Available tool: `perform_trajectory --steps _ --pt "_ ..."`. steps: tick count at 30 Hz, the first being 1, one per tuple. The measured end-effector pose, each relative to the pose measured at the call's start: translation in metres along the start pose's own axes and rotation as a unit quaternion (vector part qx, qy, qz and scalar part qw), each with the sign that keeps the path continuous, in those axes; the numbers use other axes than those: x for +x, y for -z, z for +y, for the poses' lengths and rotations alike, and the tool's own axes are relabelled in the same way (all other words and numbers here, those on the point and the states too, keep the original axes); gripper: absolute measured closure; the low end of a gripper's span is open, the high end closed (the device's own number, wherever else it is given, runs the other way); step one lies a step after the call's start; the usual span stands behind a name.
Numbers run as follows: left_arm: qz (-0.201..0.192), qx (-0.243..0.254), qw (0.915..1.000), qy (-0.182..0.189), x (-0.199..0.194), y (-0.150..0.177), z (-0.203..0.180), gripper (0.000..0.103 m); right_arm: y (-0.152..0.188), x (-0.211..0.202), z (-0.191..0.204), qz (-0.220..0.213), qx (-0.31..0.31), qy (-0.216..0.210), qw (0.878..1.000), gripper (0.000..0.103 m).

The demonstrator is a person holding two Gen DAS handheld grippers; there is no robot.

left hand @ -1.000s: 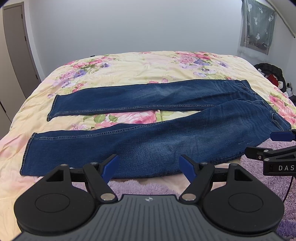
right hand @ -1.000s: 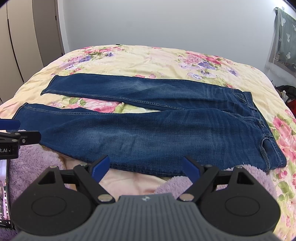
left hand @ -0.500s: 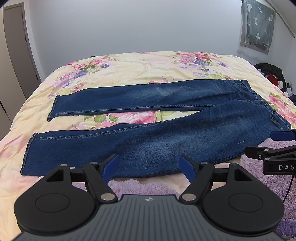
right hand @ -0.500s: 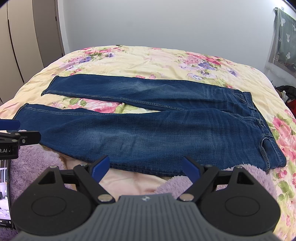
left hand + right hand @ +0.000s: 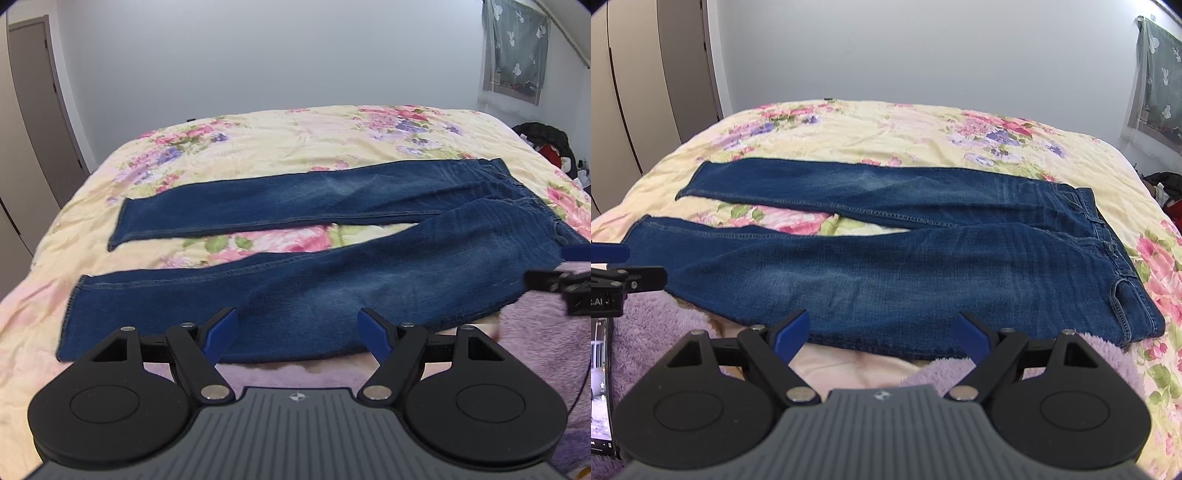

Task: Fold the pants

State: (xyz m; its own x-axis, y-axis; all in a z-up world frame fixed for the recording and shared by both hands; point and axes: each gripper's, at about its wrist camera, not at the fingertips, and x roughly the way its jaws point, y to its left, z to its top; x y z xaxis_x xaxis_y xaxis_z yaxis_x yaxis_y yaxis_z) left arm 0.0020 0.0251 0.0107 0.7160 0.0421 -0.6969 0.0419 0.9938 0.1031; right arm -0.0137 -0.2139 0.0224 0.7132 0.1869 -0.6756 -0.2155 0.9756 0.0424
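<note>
A pair of dark blue jeans [image 5: 332,288] lies spread flat on the floral bedspread, legs apart and pointing left, waistband at the right; it also shows in the right wrist view [image 5: 905,273]. My left gripper [image 5: 297,332] is open and empty, above the near edge of the near leg. My right gripper [image 5: 882,334] is open and empty, above the near edge of the thigh. Each gripper's fingers show at the edge of the other's view, the right one [image 5: 561,280] and the left one [image 5: 624,277].
The floral bedspread [image 5: 295,147] covers the bed. A purple fluffy blanket [image 5: 535,332] lies along the near edge, also seen in the right wrist view [image 5: 653,325]. Dark clothes [image 5: 546,144] are piled at the right. A closet [image 5: 635,92] stands left.
Both grippers have moved slightly forward toward the jeans. Both stay open and the jeans have not moved.
</note>
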Motion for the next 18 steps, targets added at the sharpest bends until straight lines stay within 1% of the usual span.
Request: perform_trajectory --steps 3,6,10,12,14,15,16,17,18 --pt "-0.001 0.002 0.9997 -0.024 0.004 -0.002 0.027 0.016 -0.006 0.004 -0.023 -0.010 -0.008 0.015 1.000 0.021" --pt "0.005 -0.006 0.9992 -0.040 0.010 -0.006 0.058 0.022 -0.015 0.009 -0.053 -0.008 -0.015 0.045 0.999 0.021" --pt "0.008 -0.025 0.9980 -0.057 0.017 -0.011 0.099 0.026 -0.032 0.018 -0.105 0.010 -0.002 0.086 0.996 0.022" --pt "0.007 -0.028 0.9975 -0.065 0.023 -0.013 0.116 0.030 -0.041 0.024 -0.136 0.020 0.008 0.100 0.995 0.024" --pt "0.013 -0.035 0.9969 -0.069 0.029 -0.014 0.133 0.036 -0.048 0.029 -0.167 0.033 0.024 0.115 0.993 0.038" --pt "0.018 -0.042 0.9968 -0.066 0.033 -0.014 0.142 0.039 -0.053 0.032 -0.185 0.042 0.037 0.125 0.991 0.041" --pt "0.020 -0.047 0.9966 -0.065 0.036 -0.014 0.151 0.043 -0.057 0.034 -0.200 0.049 0.050 0.131 0.989 0.047" --pt "0.022 -0.050 0.9963 -0.066 0.039 -0.014 0.160 0.043 -0.062 0.036 -0.219 0.059 0.065 0.135 0.987 0.053" --pt "0.025 -0.053 0.9958 -0.070 0.042 -0.014 0.168 0.043 -0.067 0.037 -0.235 0.068 0.077 0.140 0.985 0.055"
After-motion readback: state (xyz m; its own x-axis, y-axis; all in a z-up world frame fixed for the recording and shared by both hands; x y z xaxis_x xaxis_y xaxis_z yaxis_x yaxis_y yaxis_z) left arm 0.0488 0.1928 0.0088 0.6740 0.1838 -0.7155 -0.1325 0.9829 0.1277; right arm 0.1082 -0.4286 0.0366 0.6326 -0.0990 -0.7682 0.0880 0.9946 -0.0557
